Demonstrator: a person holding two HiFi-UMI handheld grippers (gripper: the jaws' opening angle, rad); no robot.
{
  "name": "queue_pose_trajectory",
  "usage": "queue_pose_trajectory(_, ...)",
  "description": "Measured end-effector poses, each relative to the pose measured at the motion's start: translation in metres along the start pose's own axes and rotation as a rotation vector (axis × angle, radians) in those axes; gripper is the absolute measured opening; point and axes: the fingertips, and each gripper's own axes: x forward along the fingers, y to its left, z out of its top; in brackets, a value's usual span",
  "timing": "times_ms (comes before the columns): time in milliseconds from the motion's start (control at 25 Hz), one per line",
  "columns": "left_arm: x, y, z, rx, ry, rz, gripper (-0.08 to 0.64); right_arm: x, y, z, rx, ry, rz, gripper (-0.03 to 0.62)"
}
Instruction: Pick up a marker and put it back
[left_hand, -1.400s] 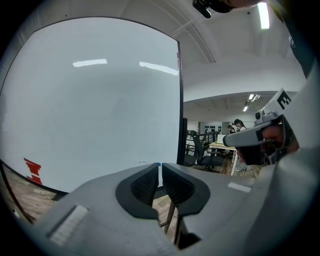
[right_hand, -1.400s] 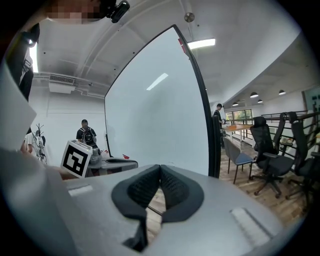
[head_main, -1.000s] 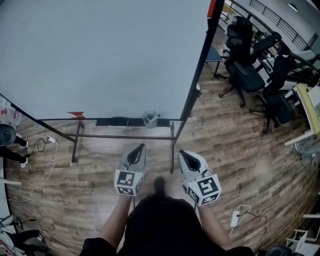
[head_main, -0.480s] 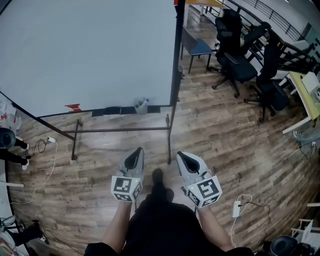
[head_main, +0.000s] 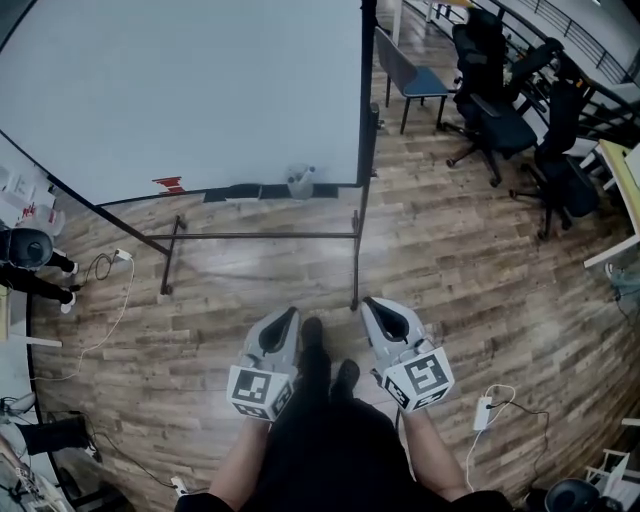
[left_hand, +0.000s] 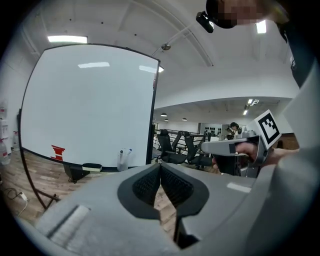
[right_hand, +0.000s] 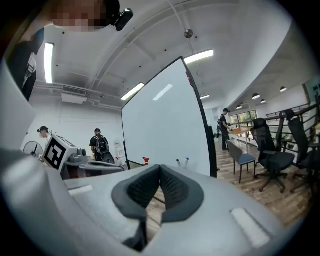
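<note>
A clear cup holding two markers (head_main: 300, 180) stands on the tray at the foot of the big whiteboard (head_main: 190, 90). It shows small in the left gripper view as the markers (left_hand: 123, 158) and in the right gripper view as the markers (right_hand: 182, 162). Both grippers are held low in front of the person's body, well short of the board. My left gripper (head_main: 288, 314) is shut and empty, its pads (left_hand: 150, 182) pressed together. My right gripper (head_main: 371, 304) is shut too, with nothing between its pads (right_hand: 170, 187).
A black eraser (head_main: 243, 190) and a red patch (head_main: 170, 184) lie along the board's tray. The board's stand legs (head_main: 265, 237) cross the wooden floor ahead. Office chairs (head_main: 500, 110) stand at the right, cables (head_main: 110, 300) at the left, people (right_hand: 100, 145) farther off.
The whiteboard and marker cup sit farther off in the head view, and the person's feet show now. Both grippers stay shut and have sunk slightly in the frame.
</note>
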Motion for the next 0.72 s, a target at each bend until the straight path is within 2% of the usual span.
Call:
queue_pose_trajectory(240, -0.007, -0.008, 0.014, -0.003, -0.045, -0.001, 0.011, -0.005, 0.013, 0.017, -0.044, -0.082, 0.013, 0.002)
queue_pose_trajectory(720, -0.018, 0.006, 0.034, 0.003, -0.111, -0.017, 0.011, 0.002, 0.041, 0.029, -0.102, -0.082, 0.014, 0.002)
